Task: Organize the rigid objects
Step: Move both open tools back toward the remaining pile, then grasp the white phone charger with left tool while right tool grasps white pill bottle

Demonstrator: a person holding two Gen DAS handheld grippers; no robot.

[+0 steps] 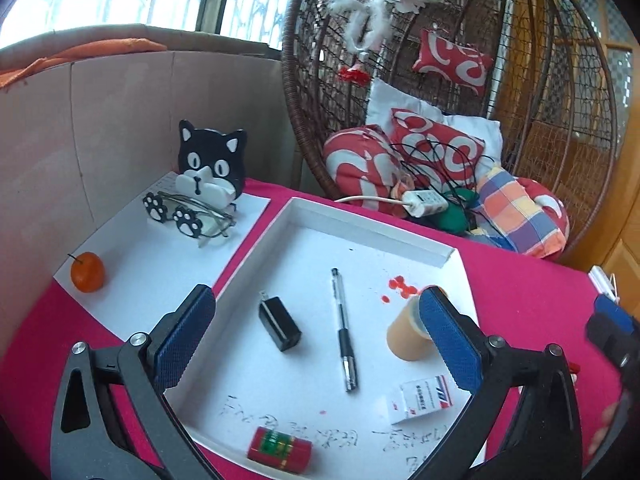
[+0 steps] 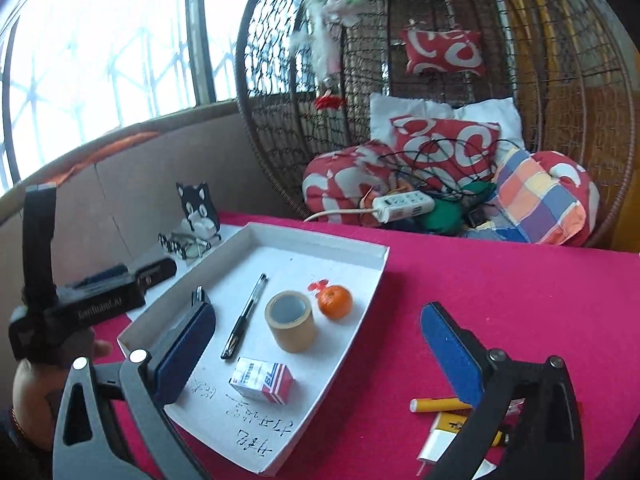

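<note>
Left wrist view: left gripper (image 1: pixel 316 334) spread wide and empty above white tray (image 1: pixel 372 229) containing pen (image 1: pixel 342 330), black charger (image 1: pixel 279 323), tape roll (image 1: pixel 405 335); right wrist view: right gripper (image 2: pixel 320 354) likewise wide, empty, tray's orange (image 2: pixel 335 301) beside tape.

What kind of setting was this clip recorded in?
Most likely a home, perhaps a sunroom or enclosed balcony: a wicker hanging chair piled with cushions, large windows behind, and a table in a pink cloth.
</note>
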